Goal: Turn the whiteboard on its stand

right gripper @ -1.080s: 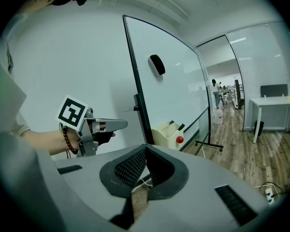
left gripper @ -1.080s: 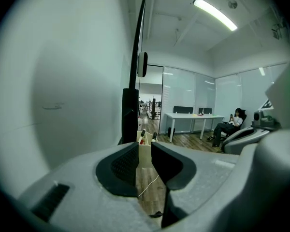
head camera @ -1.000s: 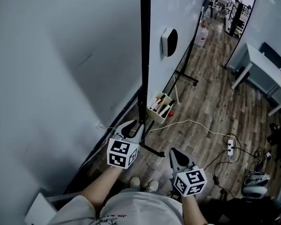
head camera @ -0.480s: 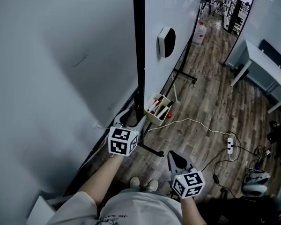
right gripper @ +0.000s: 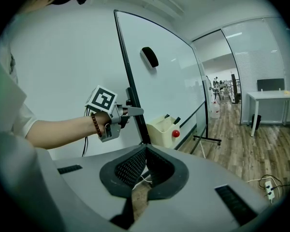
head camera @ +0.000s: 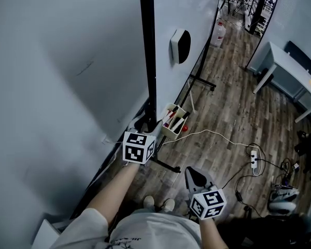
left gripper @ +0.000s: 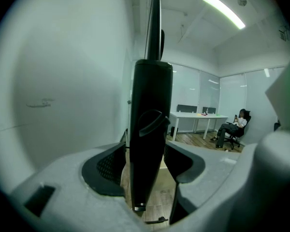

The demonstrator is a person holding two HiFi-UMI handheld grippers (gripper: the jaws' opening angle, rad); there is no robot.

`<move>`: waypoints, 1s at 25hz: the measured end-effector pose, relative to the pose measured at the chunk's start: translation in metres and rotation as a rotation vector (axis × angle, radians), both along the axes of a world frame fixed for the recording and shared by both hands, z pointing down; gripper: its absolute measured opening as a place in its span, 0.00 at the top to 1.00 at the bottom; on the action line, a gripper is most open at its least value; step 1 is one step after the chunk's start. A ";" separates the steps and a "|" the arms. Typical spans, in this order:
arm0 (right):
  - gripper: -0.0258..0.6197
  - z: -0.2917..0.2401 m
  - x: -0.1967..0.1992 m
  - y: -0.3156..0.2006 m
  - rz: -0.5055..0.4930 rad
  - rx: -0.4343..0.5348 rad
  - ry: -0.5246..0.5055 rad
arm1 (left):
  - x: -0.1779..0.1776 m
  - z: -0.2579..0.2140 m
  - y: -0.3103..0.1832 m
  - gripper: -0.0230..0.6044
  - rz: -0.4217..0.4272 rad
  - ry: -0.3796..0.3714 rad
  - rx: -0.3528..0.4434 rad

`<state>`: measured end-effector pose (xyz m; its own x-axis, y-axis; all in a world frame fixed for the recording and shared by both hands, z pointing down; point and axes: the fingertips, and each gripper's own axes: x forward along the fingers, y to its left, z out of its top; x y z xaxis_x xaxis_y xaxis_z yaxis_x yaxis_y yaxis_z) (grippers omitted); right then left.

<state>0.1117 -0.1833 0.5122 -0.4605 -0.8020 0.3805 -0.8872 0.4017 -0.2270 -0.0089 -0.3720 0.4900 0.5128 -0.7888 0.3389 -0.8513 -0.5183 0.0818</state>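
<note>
Black post (left gripper: 147,129) between parted left gripper (head camera: 146,124) fingers (left gripper: 106,166), right gripper (head camera: 193,171) low, closed

Wood-plank floor (head camera: 233,105), white desk (head camera: 293,70) (power strip (head camera: 254,161) nearby), ceiling strip light (left gripper: 222,9).

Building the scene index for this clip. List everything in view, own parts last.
whiteboard: 1, white, upright, centre
eraser: 1, white and black, stuck on the whiteboard
marker box: 1, cream, at the whiteboard's lower edge, markers inside
ball: 1, red, at the marker box
floor: 1, brown wood planks, right half
cable: 1, white, across the floor
power strip: 1, white, on the floor
desk: 1, white, far right
seated person: 1, dark clothes, background of the left gripper view
left hand-held gripper: 1, grey, jaws apart either side of the whiteboard's black frame edge
right hand-held gripper: 1, grey, jaws together, empty, low right
</note>
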 end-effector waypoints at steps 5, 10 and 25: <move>0.95 0.001 0.002 0.000 0.006 -0.001 -0.002 | 0.002 0.003 -0.002 0.63 0.007 -0.021 0.003; 0.95 0.002 0.000 0.001 0.000 -0.004 -0.003 | 0.002 0.004 -0.002 0.64 0.015 -0.021 0.004; 0.95 -0.010 -0.012 0.022 -0.020 -0.002 -0.002 | -0.001 -0.003 0.009 0.64 0.015 -0.020 0.008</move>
